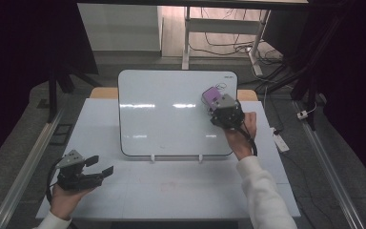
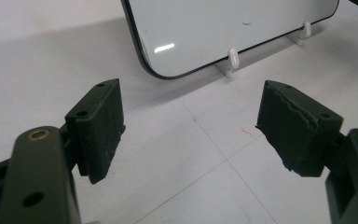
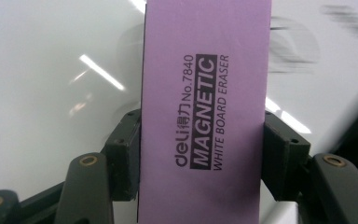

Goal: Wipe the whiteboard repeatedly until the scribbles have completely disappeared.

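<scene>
A white board (image 1: 171, 114) stands tilted on the table, resting on small white feet (image 2: 233, 58). My right gripper (image 1: 215, 103) is at the board's upper right and is shut on a purple magnetic board eraser (image 1: 211, 96). In the right gripper view both pads press the long sides of the eraser (image 3: 205, 93), which lies flat against the board (image 3: 51, 70). Faint dark pen marks (image 3: 291, 44) show just right of the eraser. My left gripper (image 1: 101, 165) rests low at the table's front left, open, with nothing between its fingers (image 2: 98, 126).
The pale table (image 1: 181, 186) spreads in front of the board. Grey floor, metal rails (image 1: 24, 167) and a desk frame with cables (image 1: 228, 43) lie beyond the table. A white power strip (image 1: 281, 141) sits on the floor at the right.
</scene>
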Tool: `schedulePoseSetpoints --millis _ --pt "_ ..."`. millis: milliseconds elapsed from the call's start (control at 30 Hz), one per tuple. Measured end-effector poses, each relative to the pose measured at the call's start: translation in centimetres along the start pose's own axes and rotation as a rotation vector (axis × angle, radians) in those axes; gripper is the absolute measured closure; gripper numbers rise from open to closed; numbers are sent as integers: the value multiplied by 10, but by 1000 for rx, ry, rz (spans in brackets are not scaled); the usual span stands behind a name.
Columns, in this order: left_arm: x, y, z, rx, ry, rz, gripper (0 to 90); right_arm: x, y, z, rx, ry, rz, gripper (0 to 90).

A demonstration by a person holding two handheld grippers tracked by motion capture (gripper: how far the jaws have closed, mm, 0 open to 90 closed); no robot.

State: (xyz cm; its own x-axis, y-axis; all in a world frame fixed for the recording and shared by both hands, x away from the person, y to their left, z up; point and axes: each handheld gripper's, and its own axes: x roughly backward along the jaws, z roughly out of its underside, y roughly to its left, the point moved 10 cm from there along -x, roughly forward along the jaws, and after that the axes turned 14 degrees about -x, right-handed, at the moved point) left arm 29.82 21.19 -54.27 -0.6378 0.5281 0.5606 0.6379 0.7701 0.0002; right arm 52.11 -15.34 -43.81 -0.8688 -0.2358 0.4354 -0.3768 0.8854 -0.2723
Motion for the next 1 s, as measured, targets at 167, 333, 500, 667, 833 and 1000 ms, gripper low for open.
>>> schedulePoseSetpoints --millis 167,333,500,667,833,1000 --pt "1 -1 -2 -4 -7 0 238 -2 -7 -4 -82 -14 -21 397" --pt "0 1 1 3 -1 0 238 2 46 18 167 14 -50 398" --pt "0 -1 0 -3 -3 1 238 -3 -19 -13 -78 -20 33 398" --pt "0 2 2 5 -1 2 238 -5 -17 -15 -67 5 14 399" --pt "-1 3 2 6 0 3 238 -3 28 1 166 61 -7 401" --pt "-2 0 1 -3 3 5 238 -9 -10 -30 39 34 46 400"
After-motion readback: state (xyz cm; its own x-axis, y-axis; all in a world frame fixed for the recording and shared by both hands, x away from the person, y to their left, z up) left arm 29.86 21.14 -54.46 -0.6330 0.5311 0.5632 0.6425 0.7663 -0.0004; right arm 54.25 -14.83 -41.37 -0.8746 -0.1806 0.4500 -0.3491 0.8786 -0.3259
